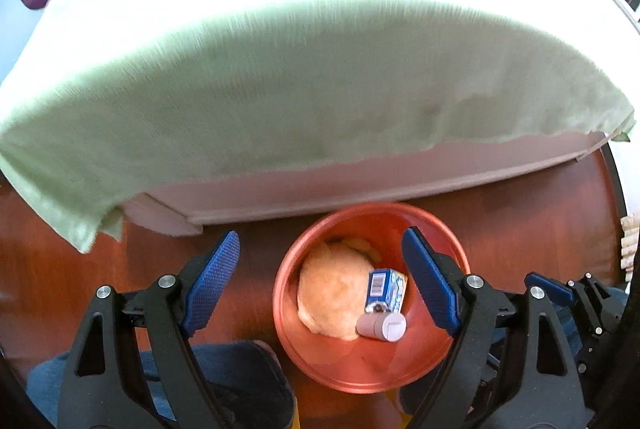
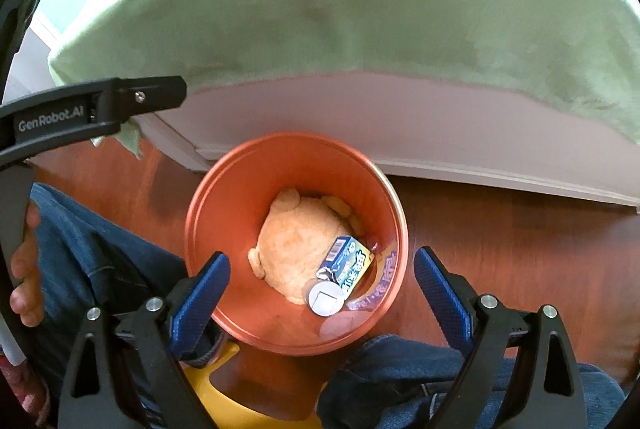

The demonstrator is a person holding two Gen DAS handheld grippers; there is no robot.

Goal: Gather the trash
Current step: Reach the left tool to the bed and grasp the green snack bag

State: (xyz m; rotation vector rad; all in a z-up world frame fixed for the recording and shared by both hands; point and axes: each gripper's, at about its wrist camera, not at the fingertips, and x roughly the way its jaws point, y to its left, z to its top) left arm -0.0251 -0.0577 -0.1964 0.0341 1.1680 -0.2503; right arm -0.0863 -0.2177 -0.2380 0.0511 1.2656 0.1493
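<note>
Both the left gripper (image 1: pixel 320 279) and right gripper (image 2: pixel 322 293) hover with jaws spread wide and empty above the orange bin (image 2: pixel 200 213) on the floor, where a small carton (image 2: pixel 346 263) and capped bottle (image 2: pixel 326 299) lie. Beyond, the bed (image 2: pixel 400 117) crowds the bin; a careless swing could tip it.
</note>
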